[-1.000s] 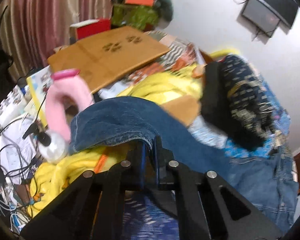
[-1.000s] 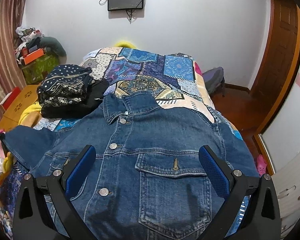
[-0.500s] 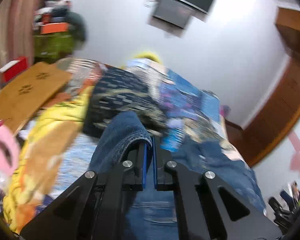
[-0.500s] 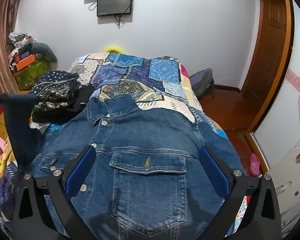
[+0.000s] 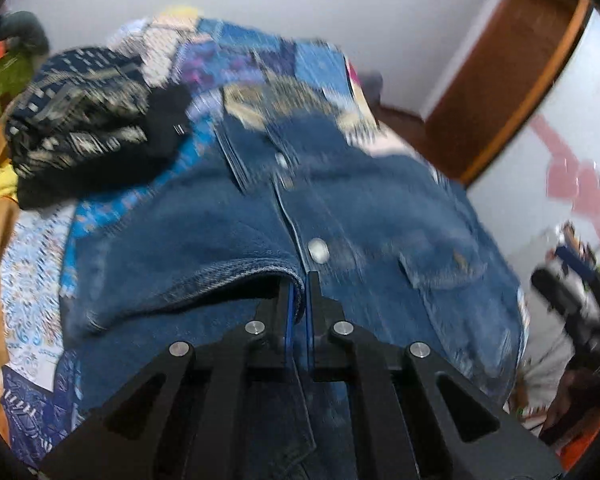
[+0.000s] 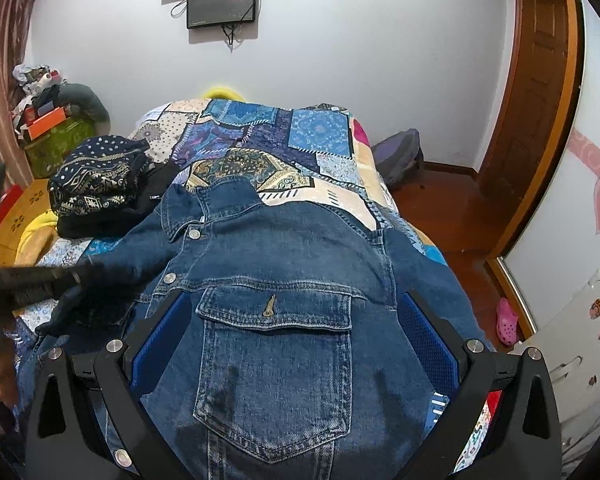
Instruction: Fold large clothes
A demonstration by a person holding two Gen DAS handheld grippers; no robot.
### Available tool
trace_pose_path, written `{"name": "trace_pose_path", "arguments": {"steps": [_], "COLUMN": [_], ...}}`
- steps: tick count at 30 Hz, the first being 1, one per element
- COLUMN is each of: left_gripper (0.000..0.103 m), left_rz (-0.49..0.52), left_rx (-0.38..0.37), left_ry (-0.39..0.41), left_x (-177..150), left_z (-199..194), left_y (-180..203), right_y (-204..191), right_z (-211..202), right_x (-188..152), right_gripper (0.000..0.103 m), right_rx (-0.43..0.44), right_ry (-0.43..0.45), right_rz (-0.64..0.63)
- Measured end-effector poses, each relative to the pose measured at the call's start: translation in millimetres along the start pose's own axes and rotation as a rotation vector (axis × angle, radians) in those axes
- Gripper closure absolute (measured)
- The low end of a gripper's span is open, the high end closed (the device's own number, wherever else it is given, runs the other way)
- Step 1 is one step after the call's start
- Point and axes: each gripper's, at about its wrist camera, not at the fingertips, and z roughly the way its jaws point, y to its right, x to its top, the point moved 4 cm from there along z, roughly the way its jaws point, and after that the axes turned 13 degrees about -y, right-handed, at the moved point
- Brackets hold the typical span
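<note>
One denim jacket lies front-up on the bed, filling the centre and lower half of the right wrist view, collar toward the top of the frame. The left claw is clamped tight on the cuff of a sleeve. A second ago that sleeve hung out toward the clutter at the left of the frame; it is now carried across onto the jacket's front, with the cuff close to the button line at centre frame. Judgement: the first sleeve fold is nearly complete and awaits release.

The right claw stands wide open, holding nothing, its blue pads either side of the chest pocket in the lower centre. It is not seen pressing the cloth.

Surroundings: a stack of dark patterned clothes sits at the left of the frame, just beside the jacket's collar and shoulder. A yellow cloth lies at the bed's left edge. A dark bag rests on the floor at the right, well apart.

Obstruction: the stack crowds the upper left of the folding area; the far sleeve at the right drapes off the bed's edge.
</note>
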Motion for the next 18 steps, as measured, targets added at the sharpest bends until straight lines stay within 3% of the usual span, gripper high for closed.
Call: {"name": "trace_pose_path", "arguments": {"steps": [4,7,9,11,14,18], "left_gripper": [0.100,0.097,0.092,0.073,0.056,0.049], "left_rz": [0.015,0.039,0.052,0.057,0.056,0.035], "left_rx": [-0.015,0.017,0.033,0.040,0.045,0.088], "left_ry": [-0.129,-0.156,-0.144,-0.119,-0.030,0.089], "left_x": [-18,-26,-29,-29,-26,-21], "left_z": [33,40,32,20,-10,-52], "left_y": [4,4,6,5,-2,-22], "right_y": [-4,-8,-12,-16,-27,-47], "right_z": [2,3,3,3,-1,-5], "right_x": [-2,-3,-3,-1,5,15], "right_gripper": [0.001,0.001,0.001,0.001,0.001,0.001], "right_rx": [0.007,0.012,0.017,0.024,0.050,0.084], "right_ry": [-0.010,-0.016,-0.022,-0.025,-0.019,-0.006], "right_rz": [-0.014,-0.033,-0.052,-0.071,-0.105,-0.157]}}
